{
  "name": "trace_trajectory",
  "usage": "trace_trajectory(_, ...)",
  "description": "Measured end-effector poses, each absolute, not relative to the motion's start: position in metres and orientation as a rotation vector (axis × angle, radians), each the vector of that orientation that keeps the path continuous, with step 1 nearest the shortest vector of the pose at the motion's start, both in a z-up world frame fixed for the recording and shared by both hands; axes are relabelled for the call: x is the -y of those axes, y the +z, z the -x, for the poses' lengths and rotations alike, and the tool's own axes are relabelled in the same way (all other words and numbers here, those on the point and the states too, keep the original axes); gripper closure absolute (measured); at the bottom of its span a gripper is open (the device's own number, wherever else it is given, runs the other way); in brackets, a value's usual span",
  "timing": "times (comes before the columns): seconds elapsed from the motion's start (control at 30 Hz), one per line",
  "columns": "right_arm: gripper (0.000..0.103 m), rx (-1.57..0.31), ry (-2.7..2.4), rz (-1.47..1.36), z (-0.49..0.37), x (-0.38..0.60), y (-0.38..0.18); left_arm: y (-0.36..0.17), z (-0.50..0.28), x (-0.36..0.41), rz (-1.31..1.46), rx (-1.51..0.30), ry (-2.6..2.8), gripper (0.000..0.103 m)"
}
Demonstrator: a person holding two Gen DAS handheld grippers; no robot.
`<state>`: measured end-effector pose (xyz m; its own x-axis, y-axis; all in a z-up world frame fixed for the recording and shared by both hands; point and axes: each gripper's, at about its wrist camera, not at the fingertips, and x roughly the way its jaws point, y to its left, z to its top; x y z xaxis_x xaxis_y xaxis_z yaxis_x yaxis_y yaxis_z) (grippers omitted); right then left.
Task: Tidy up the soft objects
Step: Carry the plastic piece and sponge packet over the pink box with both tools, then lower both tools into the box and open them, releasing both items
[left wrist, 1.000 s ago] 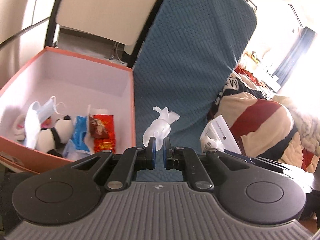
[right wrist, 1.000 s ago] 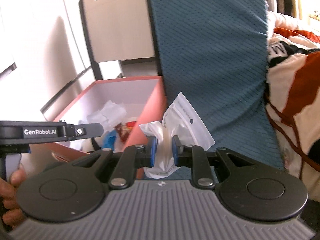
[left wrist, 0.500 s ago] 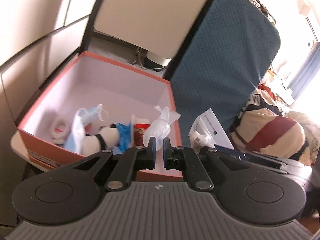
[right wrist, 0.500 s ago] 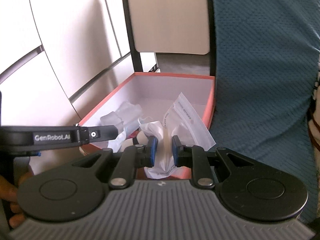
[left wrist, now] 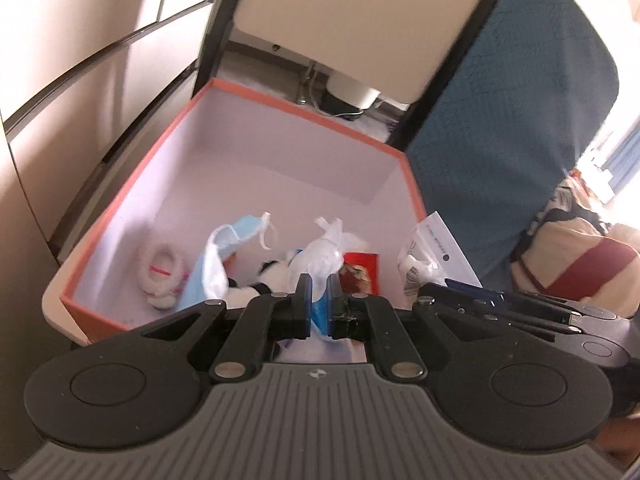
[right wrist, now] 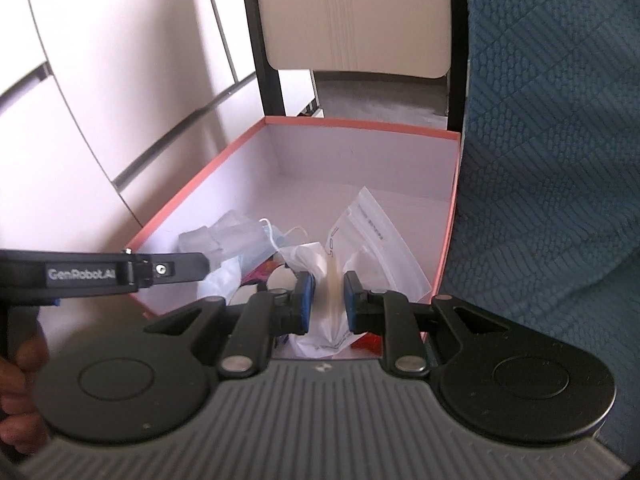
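An orange box [left wrist: 132, 184] with a white inside stands open in front of me; it also shows in the right wrist view [right wrist: 192, 192]. My left gripper [left wrist: 319, 304] is shut on a small crumpled clear plastic bag [left wrist: 320, 256] and holds it over the box. My right gripper [right wrist: 324, 300] is shut on a clear zip pouch [right wrist: 376, 240] with white contents, also over the box. In the box lie a blue face mask [left wrist: 224, 252], a white fuzzy toy [left wrist: 162, 276], a panda plush [left wrist: 272, 276] and a red packet [left wrist: 362, 268].
A blue quilted cover [left wrist: 512, 128] rises right of the box, beside a chair's cream back [left wrist: 344, 12]. A red and cream striped blanket [left wrist: 576, 272] lies far right. Pale cabinet doors [right wrist: 100, 92] stand to the left.
Both grippers have moved left from the blue cover to above the open box, each still holding its bag. The box's inside fills more of both views.
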<state>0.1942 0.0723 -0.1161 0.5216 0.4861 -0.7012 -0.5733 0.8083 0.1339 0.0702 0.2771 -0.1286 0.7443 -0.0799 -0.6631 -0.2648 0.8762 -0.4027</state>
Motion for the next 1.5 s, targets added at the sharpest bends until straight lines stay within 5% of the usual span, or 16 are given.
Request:
trace_trajectory(0.4, 0.08, -0.847, 0.627, 0.098, -0.239, -0.092, -0.138, -0.146, -0.101, -0.307, 0.506, -0.797, 0.129, 0.094)
trace_trajectory(0.57, 0.07, -0.854, 0.617, 0.072, -0.243, -0.086, -0.139, -0.144, -0.097, -0.305, 0.519, -0.797, 0.134, 0.092)
trace_trajectory(0.63, 0.06, -0.849, 0.62, 0.063, -0.244, -0.083, -0.136, -0.142, -0.096, -0.303, 0.491, -0.805, 0.164, 0.079)
trace_trajectory(0.7, 0.042, -0.834, 0.616, 0.055, -0.242, -0.08, -0.131, -0.137, -0.094, -0.303, 0.488, -0.791, 0.202, 0.047)
trace_trajectory(0.73, 0.034, -0.824, 0.609, 0.054, -0.242, -0.079, -0.128, -0.133, -0.091, -0.302, 0.486, -0.771, 0.204, 0.045)
trace_trajectory(1.5, 0.034, -0.61, 0.654, -0.023, -0.167, -0.018, -0.036, -0.046, -0.021, -0.236, 0.411, -0.61, 0.22, 0.045)
